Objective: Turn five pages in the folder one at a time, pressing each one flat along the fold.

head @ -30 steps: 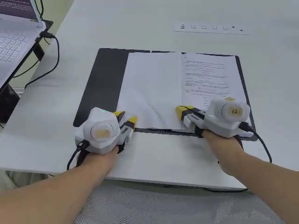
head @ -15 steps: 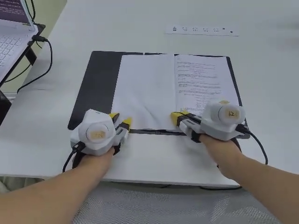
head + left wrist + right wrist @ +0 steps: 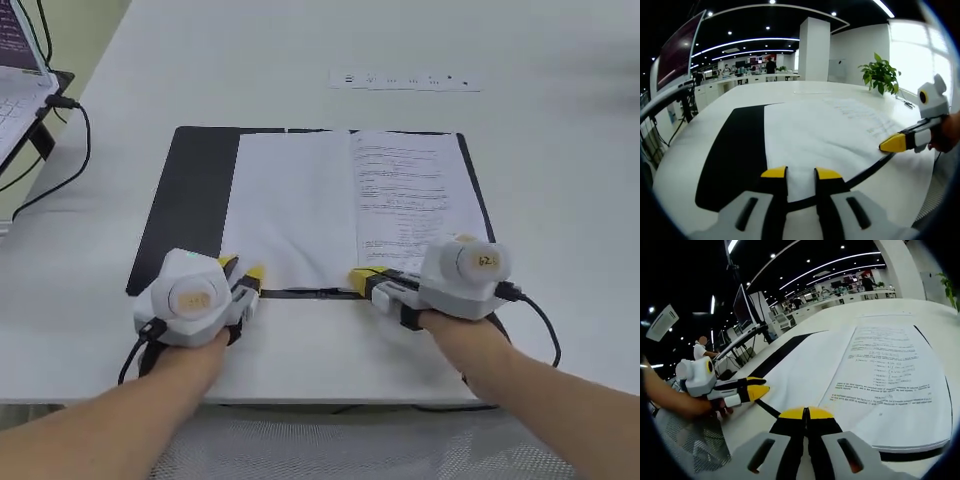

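- So the folder [image 3: 190,200] lies open flat on the bench [image 3: 570,170], with a blank page [image 3: 290,200] on the left and a printed page [image 3: 405,190] on the right.
- The left hand-held gripper [image 3: 240,271] sits at the folder's near edge, jaws just a crack apart, gripping nothing.
- The right hand-held gripper [image 3: 362,279] is by the fold at the near edge, jaws pinched together, nothing visibly between them.

laptop [image 3: 12,70]: cut off by the left edge | printed page [image 3: 405,195]: text too small to read | folder [image 3: 190,200]: near right corner hidden behind the right hand-held gripper [image 3: 362,280] | strip [image 3: 405,80] far on the surface [image 3: 560,150] (sockets, it seems): markings too small to tell
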Tool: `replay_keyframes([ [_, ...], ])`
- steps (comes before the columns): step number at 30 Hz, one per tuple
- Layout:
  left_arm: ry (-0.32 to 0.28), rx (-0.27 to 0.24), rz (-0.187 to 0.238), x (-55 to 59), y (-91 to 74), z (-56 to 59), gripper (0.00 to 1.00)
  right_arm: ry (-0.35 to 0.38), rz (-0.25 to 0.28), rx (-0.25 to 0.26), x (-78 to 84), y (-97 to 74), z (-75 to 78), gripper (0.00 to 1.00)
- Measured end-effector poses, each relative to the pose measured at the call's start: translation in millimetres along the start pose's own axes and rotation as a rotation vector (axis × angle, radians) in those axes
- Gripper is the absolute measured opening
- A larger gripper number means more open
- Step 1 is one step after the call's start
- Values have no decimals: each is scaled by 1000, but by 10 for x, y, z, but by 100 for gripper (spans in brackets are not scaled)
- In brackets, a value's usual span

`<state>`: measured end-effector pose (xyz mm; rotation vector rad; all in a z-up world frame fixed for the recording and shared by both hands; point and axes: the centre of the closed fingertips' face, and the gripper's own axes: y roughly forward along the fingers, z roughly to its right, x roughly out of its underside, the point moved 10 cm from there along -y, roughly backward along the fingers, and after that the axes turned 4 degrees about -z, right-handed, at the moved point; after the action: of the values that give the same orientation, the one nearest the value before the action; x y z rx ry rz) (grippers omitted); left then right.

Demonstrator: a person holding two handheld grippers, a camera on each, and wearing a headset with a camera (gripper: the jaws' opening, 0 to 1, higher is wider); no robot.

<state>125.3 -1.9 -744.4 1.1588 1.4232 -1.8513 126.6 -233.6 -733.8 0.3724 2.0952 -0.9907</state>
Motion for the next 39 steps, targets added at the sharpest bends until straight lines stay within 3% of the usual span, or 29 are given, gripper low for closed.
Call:
replay_keyframes([
  [4,-1,0,0,-1,-6,2,20,35,-57,-39,36,-67,-63,0],
  [5,-1,0,0,-1,-12,3,20,73,-80,-52,56,-92,-82,0],
  [7,-3,0,-1,-4,-16,4,20,93,-97,-47,75,-120,-72,0],
  [13,-8,-2,-7,-10,-21,9,20,114,-100,-83,61,-282,-169,0],
  [15,-7,-3,-14,-24,-27,12,20,179,-71,-114,21,-338,-217,0],
  [19,-54,-8,-56,-87,-17,12,20,243,-25,-109,-59,-460,-254,0],
  [21,-89,13,-96,-133,-23,15,22,252,-12,-104,-100,-531,-286,0],
  [24,-156,47,-153,-220,-66,47,23,336,68,-103,-192,-623,-317,0],
  [25,-163,58,-130,-278,-102,56,21,360,109,-97,-231,-664,-322,0],
  [27,-181,76,-94,-362,-176,86,19,375,130,-75,-267,-730,-331,0],
  [31,-232,100,-81,-476,-296,137,20,373,168,-50,-341,-835,-377,0],
  [39,-257,107,-73,-693,-561,224,21,316,208,8,-458,-1002,-399,0],
])
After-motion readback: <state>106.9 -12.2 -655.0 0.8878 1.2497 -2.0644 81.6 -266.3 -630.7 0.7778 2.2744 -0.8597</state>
